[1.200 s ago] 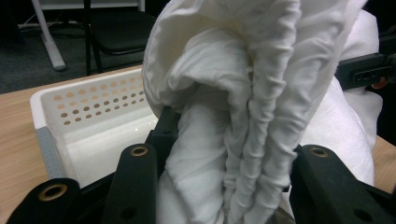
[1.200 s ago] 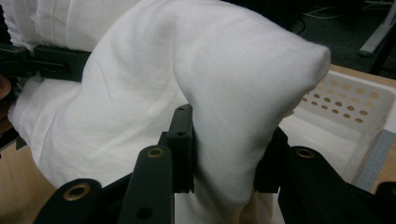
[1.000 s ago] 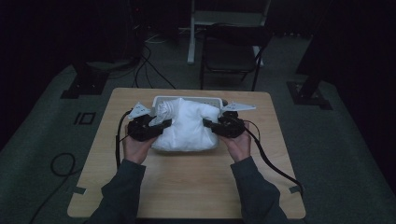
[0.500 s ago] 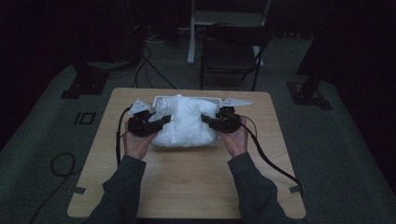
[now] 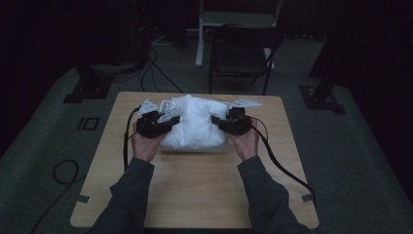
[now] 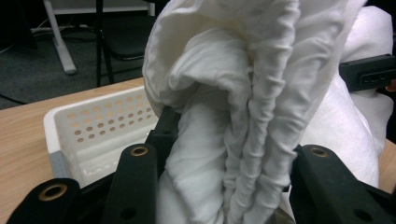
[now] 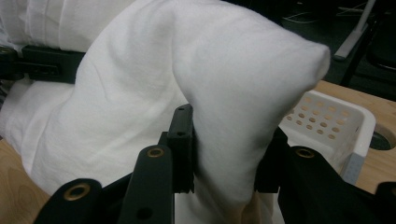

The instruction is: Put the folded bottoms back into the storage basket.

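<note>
A bulky white cloth (image 5: 195,124) is bunched up over a white perforated basket (image 5: 195,147) on the wooden table. My left gripper (image 5: 170,119) is shut on a thick, wrinkled fold of the cloth (image 6: 243,140) at its left side. My right gripper (image 5: 217,122) is shut on a smooth fold of the cloth (image 7: 224,140) at its right side. In the left gripper view the basket (image 6: 93,130) stands behind the fold at the left. The right gripper view has the basket's corner (image 7: 345,135) at the right and the other gripper (image 7: 42,63) far off at the left.
The wooden table (image 5: 195,195) has bare top between the basket and the person's body. Cables (image 5: 282,161) trail from both grippers over the table. A dark chair (image 5: 241,56) and a white stand leg (image 5: 199,34) are on the floor beyond the far edge.
Both hands and the cloth have shifted slightly away from the person, toward the far edge of the table; the grips look unchanged.
</note>
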